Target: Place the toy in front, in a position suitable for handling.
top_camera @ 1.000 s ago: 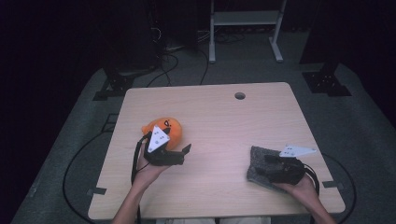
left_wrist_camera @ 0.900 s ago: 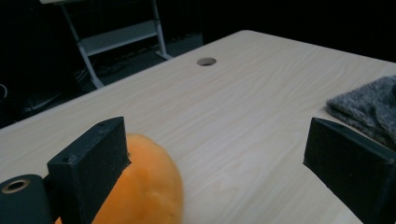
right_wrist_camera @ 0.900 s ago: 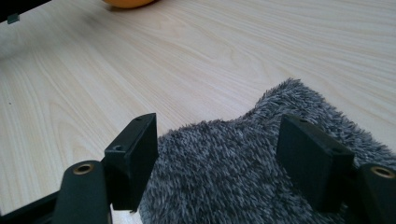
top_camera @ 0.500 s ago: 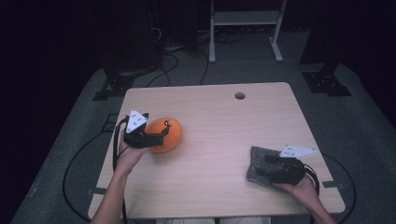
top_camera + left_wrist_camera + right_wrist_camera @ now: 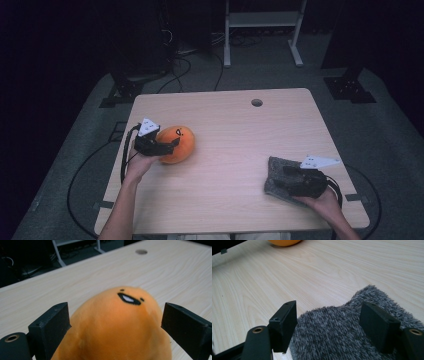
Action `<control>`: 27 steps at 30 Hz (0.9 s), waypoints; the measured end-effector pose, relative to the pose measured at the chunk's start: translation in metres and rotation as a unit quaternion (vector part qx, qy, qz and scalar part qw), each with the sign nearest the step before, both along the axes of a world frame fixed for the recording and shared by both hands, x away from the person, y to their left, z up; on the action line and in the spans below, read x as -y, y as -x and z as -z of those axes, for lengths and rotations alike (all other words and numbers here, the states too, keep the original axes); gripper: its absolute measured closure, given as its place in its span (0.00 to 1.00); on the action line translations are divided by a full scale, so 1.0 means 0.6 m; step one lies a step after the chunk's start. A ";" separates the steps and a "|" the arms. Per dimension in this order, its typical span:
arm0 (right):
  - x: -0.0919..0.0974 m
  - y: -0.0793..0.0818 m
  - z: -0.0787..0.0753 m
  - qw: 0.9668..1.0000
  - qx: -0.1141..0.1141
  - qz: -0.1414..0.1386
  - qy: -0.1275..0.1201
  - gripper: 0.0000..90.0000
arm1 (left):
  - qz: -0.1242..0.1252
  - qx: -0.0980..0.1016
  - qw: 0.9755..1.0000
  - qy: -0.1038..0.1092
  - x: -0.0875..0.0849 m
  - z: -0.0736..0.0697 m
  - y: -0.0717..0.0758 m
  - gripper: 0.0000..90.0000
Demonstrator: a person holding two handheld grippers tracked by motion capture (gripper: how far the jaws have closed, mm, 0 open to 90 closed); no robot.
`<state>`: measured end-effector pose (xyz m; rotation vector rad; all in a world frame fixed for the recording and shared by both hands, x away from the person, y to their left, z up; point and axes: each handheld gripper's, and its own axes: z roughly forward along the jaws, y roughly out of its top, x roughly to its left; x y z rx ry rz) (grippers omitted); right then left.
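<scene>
An orange egg-shaped plush (image 5: 177,145) with a stitched smiling face lies on the left part of the wooden table (image 5: 240,125). My left gripper (image 5: 170,146) reaches in from the plush's left and stands open, one jaw on each side of the plush (image 5: 115,332). Whether the left gripper (image 5: 116,310) presses the plush I cannot tell. At the front right lies a grey fuzzy cloth (image 5: 274,179). Low over it my right gripper (image 5: 286,181) is open, and its jaws straddle the cloth (image 5: 342,337) without pinching it. The right gripper (image 5: 329,308) points left, toward the plush (image 5: 283,242).
A small round cable hole (image 5: 256,102) sits near the table's far edge. Cables (image 5: 125,155) trail off the table's left side to the dark floor. A white metal frame (image 5: 260,30) stands behind the table. Bare wood lies between the plush and the cloth.
My left gripper swung from the plush's front side round to its left and now has the plush between its jaws. The plush barely shifted. The right gripper stayed on the cloth.
</scene>
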<state>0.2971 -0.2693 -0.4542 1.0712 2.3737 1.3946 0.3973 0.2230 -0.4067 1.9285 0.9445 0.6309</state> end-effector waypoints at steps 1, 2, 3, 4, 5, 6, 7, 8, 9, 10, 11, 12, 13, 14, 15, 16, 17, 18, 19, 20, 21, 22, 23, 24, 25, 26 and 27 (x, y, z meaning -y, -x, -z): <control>0.001 0.000 0.000 1.000 0.000 0.000 -0.001 0.32 | 0.002 -0.007 1.000 -0.008 0.003 0.004 -0.003 0.08; 0.001 -0.001 0.000 1.000 -0.002 0.001 -0.003 0.32 | -0.003 -0.015 1.000 -0.014 0.005 0.009 -0.007 0.08; 0.001 -0.001 0.000 1.000 -0.001 0.001 -0.002 0.32 | -0.006 -0.025 1.000 -0.016 0.006 0.014 -0.011 0.08; 0.001 0.000 -0.001 1.000 0.000 0.000 -0.001 0.32 | -0.010 -0.029 1.000 -0.006 0.006 0.022 -0.014 0.08; 0.001 0.000 -0.001 1.000 0.000 0.000 -0.001 0.32 | -0.022 -0.027 0.999 0.001 0.006 0.030 -0.013 0.09; 0.001 0.001 -0.002 1.000 0.002 -0.001 -0.002 0.34 | -0.036 -0.029 0.999 -0.004 0.010 0.037 -0.012 0.13; 0.002 0.003 -0.003 1.000 0.006 -0.003 -0.004 0.35 | -0.046 -0.032 0.998 -0.010 0.014 0.041 -0.010 0.15; 0.003 0.003 -0.004 1.000 0.009 -0.004 -0.004 0.35 | -0.052 -0.027 0.998 -0.008 0.017 0.042 -0.006 0.20; 0.004 0.004 -0.004 1.000 0.010 -0.003 -0.005 0.35 | -0.055 -0.028 0.998 -0.011 0.019 0.041 -0.003 0.28; 0.006 0.003 -0.004 1.000 0.006 -0.002 -0.007 0.35 | -0.055 -0.029 0.998 -0.017 0.020 0.039 -0.001 0.34; 0.007 0.001 -0.003 1.000 0.004 -0.001 -0.007 0.35 | -0.054 -0.031 0.998 -0.024 0.021 0.036 -0.001 0.40; 0.007 0.000 -0.003 1.000 0.002 0.000 -0.008 0.35 | -0.052 -0.033 0.997 -0.034 0.022 0.033 0.000 0.45; 0.007 0.000 -0.002 1.000 0.002 0.000 -0.008 0.35 | -0.052 -0.032 0.997 -0.039 0.025 0.030 0.000 0.49; 0.007 0.000 -0.002 1.000 0.003 0.000 -0.007 0.35 | -0.052 -0.031 0.997 -0.044 0.027 0.027 0.002 0.52; 0.007 0.001 -0.003 1.000 0.003 0.000 -0.008 0.36 | -0.052 -0.025 0.997 -0.045 0.030 0.026 0.003 0.53; 0.007 0.002 -0.004 1.000 0.007 -0.002 -0.008 0.37 | -0.048 -0.022 0.998 -0.046 0.032 0.025 0.005 0.55; 0.008 0.002 -0.004 1.000 0.010 -0.004 -0.009 0.38 | -0.046 -0.019 0.998 -0.044 0.034 0.024 0.007 0.56; 0.009 0.003 -0.005 1.000 0.009 -0.003 -0.009 0.38 | -0.044 -0.020 0.998 -0.042 0.034 0.023 0.007 0.58; 0.010 0.002 -0.005 1.000 0.007 -0.002 -0.011 0.38 | -0.041 -0.019 0.998 -0.040 0.034 0.022 0.008 0.59; 0.011 0.002 -0.005 1.000 0.006 -0.002 -0.012 0.38 | -0.043 -0.020 0.998 -0.035 0.032 0.020 0.008 0.60; 0.012 0.001 -0.004 1.000 0.005 -0.001 -0.012 0.38 | -0.042 -0.021 0.999 -0.025 0.030 0.019 0.008 0.60; 0.014 0.000 -0.004 1.000 0.003 -0.001 -0.013 0.38 | -0.040 -0.023 0.999 -0.016 0.027 0.017 0.009 0.60; 0.015 -0.001 -0.004 1.000 0.003 -0.001 -0.013 0.39 | -0.039 -0.023 0.999 -0.008 0.025 0.016 0.009 0.60; 0.016 -0.001 -0.004 1.000 0.003 0.000 -0.015 0.39 | -0.038 -0.023 0.999 -0.007 0.024 0.014 0.011 0.60; 0.017 -0.001 -0.004 1.000 0.003 0.002 -0.018 0.39 | -0.036 -0.021 0.999 -0.005 0.025 0.012 0.013 0.60; 0.018 -0.001 -0.005 1.000 0.005 0.003 -0.019 0.39 | -0.037 -0.019 0.999 -0.001 0.025 0.010 0.015 0.60; 0.019 -0.002 -0.005 1.000 0.007 0.005 -0.019 0.39 | -0.034 -0.017 0.999 0.007 0.026 0.006 0.017 0.60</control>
